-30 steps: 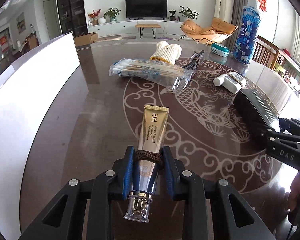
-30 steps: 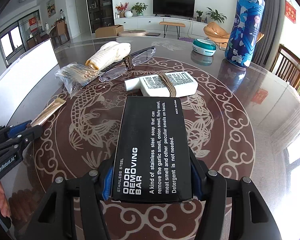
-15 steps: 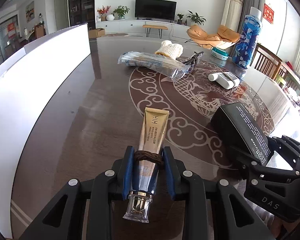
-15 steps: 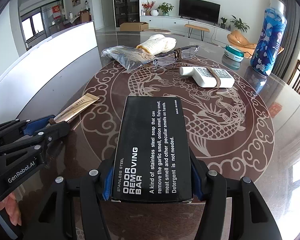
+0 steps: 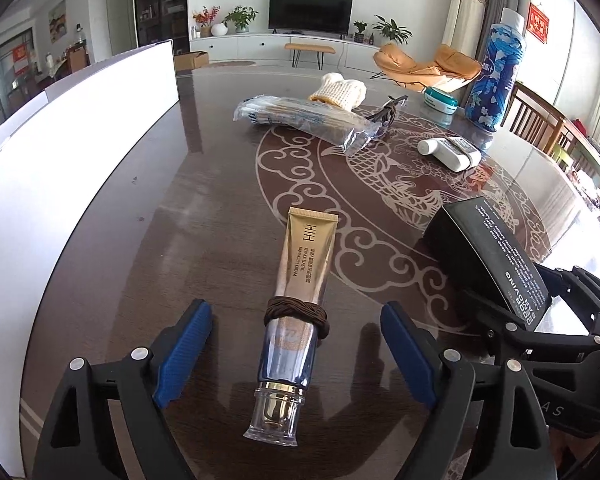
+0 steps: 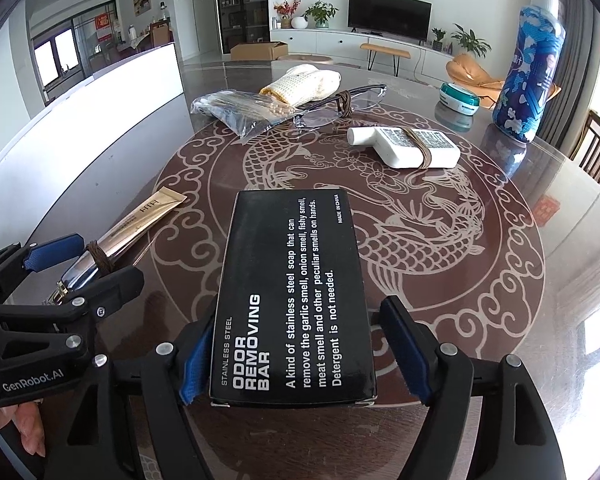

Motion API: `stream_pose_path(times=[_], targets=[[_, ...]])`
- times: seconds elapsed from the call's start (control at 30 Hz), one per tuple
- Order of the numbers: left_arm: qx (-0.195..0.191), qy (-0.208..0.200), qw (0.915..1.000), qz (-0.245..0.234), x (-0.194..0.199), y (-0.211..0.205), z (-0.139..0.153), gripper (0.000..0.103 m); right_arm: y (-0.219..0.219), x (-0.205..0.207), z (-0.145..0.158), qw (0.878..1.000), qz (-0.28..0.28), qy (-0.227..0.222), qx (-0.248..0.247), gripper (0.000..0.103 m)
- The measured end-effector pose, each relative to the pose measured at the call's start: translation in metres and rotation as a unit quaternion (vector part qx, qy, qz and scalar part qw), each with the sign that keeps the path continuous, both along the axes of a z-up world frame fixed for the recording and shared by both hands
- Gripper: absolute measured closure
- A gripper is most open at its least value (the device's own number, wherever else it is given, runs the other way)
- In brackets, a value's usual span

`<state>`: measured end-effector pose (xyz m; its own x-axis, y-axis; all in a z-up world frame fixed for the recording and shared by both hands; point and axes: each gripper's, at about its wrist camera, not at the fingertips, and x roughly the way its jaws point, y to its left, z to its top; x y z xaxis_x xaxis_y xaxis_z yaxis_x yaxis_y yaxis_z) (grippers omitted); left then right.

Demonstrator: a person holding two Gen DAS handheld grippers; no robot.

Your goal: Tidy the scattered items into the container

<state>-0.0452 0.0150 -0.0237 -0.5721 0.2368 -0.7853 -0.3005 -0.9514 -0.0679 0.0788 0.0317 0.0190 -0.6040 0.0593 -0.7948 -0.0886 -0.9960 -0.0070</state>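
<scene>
A gold cream tube (image 5: 300, 280) with a brown band lies on the dark table, between the fingers of my left gripper (image 5: 296, 312). Its jaws are opening and both blue pads stand clear of the tube. My right gripper (image 6: 296, 320) straddles a black odor-removing-bar box (image 6: 292, 292) that rests on the table. These jaws are opening too, and the right pad shows a gap to the box. The white container (image 5: 60, 140) runs along the table's left side. In the right wrist view my left gripper (image 6: 108, 258) sits at the lower left around the tube (image 6: 140, 224).
Farther back lie a bag of cotton swabs (image 5: 300, 120), a knitted glove (image 5: 340, 90), glasses (image 6: 340, 108) and a white banded bottle (image 6: 404, 146). A tall blue bottle (image 6: 528, 72) and a teal round case (image 6: 458, 98) stand at the far right. A hand (image 6: 24, 424) holds the left gripper.
Both grippers have drifted left towards the white container. The left jaws have sprung open off the tube, and the right jaws have widened off the black box.
</scene>
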Motion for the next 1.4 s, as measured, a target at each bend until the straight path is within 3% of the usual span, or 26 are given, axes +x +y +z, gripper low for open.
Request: stream_pose_path(times=[1.0, 1.17, 1.27, 1.4], targets=[[0.003, -0.001, 1.0, -0.002, 0.001, 0.001, 0.001, 0.015, 0.001, -0.001, 0.001, 1.0, 0.0, -0.001, -0.001, 0.026], [0.008, -0.013, 0.9993, -0.035, 0.002, 0.0, 0.0, 0.0, 0.006, 0.002, 0.001, 1.0, 0.012, 0.005, -0.029, 0.022], [-0.052, -0.016, 0.9956, -0.076, 0.004, 0.012, -0.003, 0.0, 0.004, -0.004, 0.001, 0.998, 0.052, -0.028, -0.016, 0.021], [-0.049, -0.037, 0.9955, -0.073, -0.007, 0.008, -0.002, 0.0, 0.004, -0.02, 0.004, 0.991, 0.092, -0.095, -0.018, 0.021]])
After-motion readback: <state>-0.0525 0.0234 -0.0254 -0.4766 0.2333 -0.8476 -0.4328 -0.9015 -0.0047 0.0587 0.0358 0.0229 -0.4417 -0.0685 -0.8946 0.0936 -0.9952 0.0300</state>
